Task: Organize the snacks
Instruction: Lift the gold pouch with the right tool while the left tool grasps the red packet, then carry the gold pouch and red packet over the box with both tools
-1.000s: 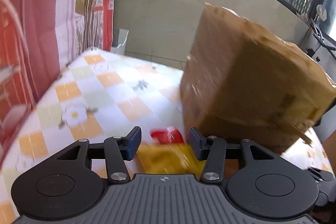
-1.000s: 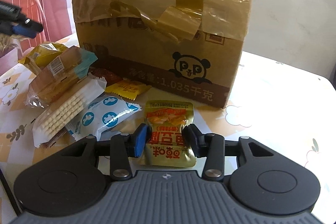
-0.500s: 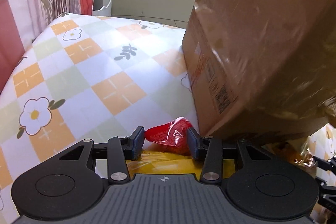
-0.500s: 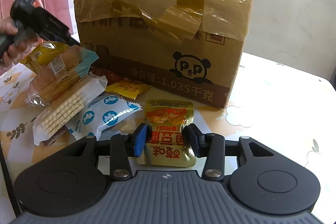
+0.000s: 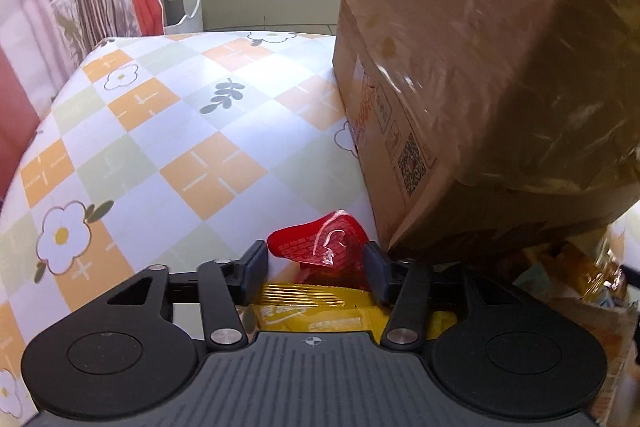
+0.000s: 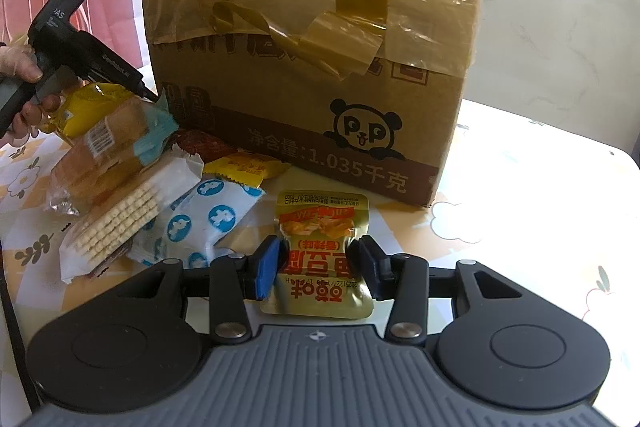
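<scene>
Snacks: a loose heap of packets lies on the checked tablecloth (image 6: 540, 227) just left of the taped cardboard box (image 6: 312, 39), with one gold pouch (image 6: 320, 255) lying apart in front of the box.
Gold pouch: flat on the cloth, its printed face up, its lower half between the fingers of the right gripper (image 6: 317, 267).
Right gripper: held low and level, pointing toward the front of the box; its jaws stand apart, one on each side of the pouch, and whether the pads touch the foil I cannot tell.
Red packet: the red packet (image 5: 320, 241) sits at the near corner of the box, its wide end between the fingers of the left gripper (image 5: 314, 269).
Left gripper: tilted down toward the cloth beside the box corner; jaws parted around the red packet, with a gap showing on the left side.
Yellow packet: a yellow packet (image 5: 316, 313) lies under the left gripper, just behind the red one.
Left hand: seen from the right wrist camera, the hand (image 6: 24, 95) wraps the black handle at the far left, the tool slanting down over the heap toward the box.
Heap: a cake slice in clear wrap (image 6: 108, 155), a wafer pack (image 6: 132, 219), a white packet with blue spots (image 6: 204, 223) and a small orange-yellow sachet (image 6: 244, 167), overlapping one another.
</scene>
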`<action>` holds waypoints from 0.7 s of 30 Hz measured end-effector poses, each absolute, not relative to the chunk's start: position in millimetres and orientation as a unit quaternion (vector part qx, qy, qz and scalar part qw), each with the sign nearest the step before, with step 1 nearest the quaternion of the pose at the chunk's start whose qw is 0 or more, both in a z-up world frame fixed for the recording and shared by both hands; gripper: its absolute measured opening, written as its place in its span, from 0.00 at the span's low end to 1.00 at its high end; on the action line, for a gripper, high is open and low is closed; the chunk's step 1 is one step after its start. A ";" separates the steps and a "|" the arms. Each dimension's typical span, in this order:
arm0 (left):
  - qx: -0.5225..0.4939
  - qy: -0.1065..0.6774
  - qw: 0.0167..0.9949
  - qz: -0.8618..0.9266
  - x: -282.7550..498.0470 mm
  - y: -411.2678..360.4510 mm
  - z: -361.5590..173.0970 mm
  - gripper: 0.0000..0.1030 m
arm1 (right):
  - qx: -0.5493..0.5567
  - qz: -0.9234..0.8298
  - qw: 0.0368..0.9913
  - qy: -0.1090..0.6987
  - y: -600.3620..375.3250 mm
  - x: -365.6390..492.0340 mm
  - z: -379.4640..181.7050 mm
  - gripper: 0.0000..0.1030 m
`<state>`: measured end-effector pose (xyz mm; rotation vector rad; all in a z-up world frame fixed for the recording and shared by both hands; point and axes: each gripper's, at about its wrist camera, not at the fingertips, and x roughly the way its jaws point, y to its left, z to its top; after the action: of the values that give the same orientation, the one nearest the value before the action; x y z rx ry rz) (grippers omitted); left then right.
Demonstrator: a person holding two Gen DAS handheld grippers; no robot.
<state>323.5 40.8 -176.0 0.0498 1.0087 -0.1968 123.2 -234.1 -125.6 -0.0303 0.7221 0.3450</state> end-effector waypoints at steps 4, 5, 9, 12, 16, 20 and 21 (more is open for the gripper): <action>0.012 0.480 0.871 -0.106 315.1 41.9 -175.3 0.41 | -0.015 0.167 0.921 0.351 -234.0 123.2 -125.6 0.44; 0.015 0.478 0.871 -0.107 310.6 41.1 -175.0 0.40 | -0.016 0.167 0.921 0.351 -233.7 123.0 -125.4 0.44; 0.035 0.470 0.875 -0.112 286.1 38.7 -171.9 0.38 | -0.016 0.168 0.921 0.350 -232.6 122.5 -125.0 0.44; 0.045 0.459 0.881 -0.107 266.9 40.9 -166.8 0.36 | -0.016 0.167 0.922 0.349 -231.7 122.0 -124.9 0.44; 0.033 0.440 0.892 -0.097 248.9 48.3 -156.7 0.33 | -0.017 0.167 0.922 0.349 -231.1 121.6 -124.8 0.44; -0.006 0.419 0.904 -0.091 239.8 59.0 -141.1 0.08 | -0.016 0.166 0.922 0.349 -231.2 121.9 -124.9 0.44; -0.019 0.414 0.906 -0.089 238.2 61.6 -136.5 0.08 | -0.015 0.166 0.922 0.349 -231.6 121.9 -125.0 0.44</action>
<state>238.2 61.6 -136.5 -0.0385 0.8545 -0.1840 121.9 -231.6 -125.0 -0.0318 0.7161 0.3413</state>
